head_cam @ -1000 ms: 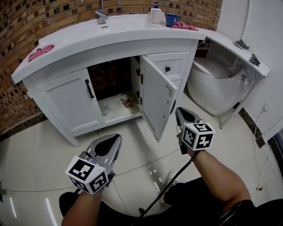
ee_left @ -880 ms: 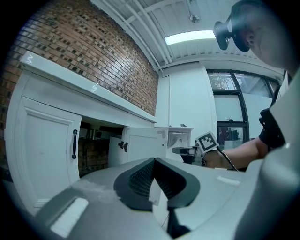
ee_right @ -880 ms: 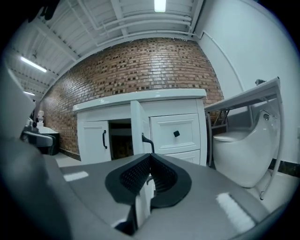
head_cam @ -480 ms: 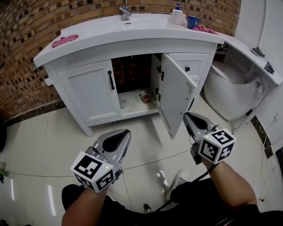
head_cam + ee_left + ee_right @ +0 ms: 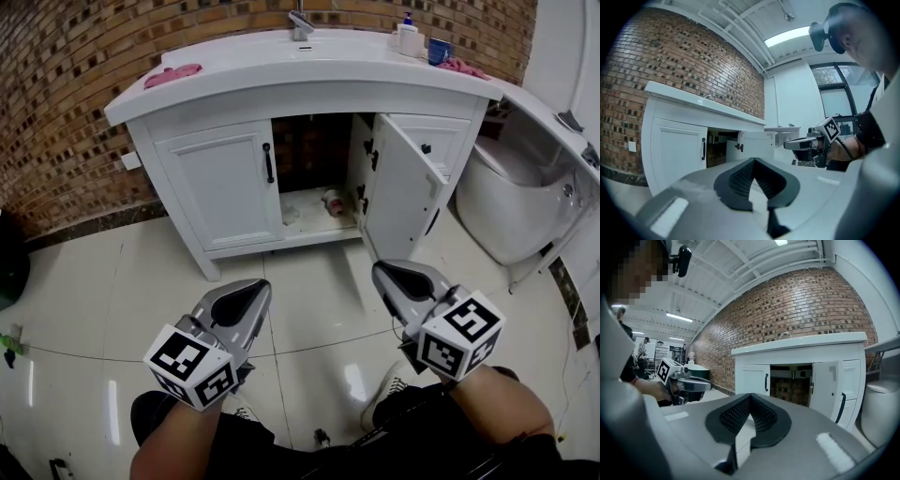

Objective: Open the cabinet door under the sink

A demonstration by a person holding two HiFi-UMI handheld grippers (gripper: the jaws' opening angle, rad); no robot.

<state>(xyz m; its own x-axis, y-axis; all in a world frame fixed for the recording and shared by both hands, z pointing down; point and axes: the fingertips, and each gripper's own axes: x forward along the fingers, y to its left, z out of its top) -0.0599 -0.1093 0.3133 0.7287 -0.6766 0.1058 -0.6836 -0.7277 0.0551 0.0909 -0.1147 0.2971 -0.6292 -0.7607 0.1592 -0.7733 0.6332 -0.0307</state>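
The white vanity (image 5: 187, 103) stands against the brick wall. Its right cabinet door (image 5: 398, 192) under the sink hangs wide open, swung out toward me, and shows the dark inside. The left door (image 5: 220, 183) with its black handle (image 5: 268, 162) is closed. My left gripper (image 5: 251, 286) and right gripper (image 5: 382, 272) hover over the floor tiles, well short of the cabinet, both shut and empty. The left gripper view has the left gripper (image 5: 752, 160) facing the open door (image 5: 757, 143). From the right gripper (image 5: 750, 395), the right gripper view looks at the same door (image 5: 829, 380).
A small can (image 5: 332, 202) lies inside the cabinet. On the counter are a faucet (image 5: 300, 23), a pink cloth (image 5: 173, 71), a soap bottle (image 5: 407, 36) and a blue cup (image 5: 438, 49). A white toilet (image 5: 511, 206) stands right of the vanity. My shoe (image 5: 389, 403) is below the right gripper.
The right gripper has drawn back from the edge of the open door, and the left gripper has moved back too. The door stays open. The cabinet sits farther away in view.
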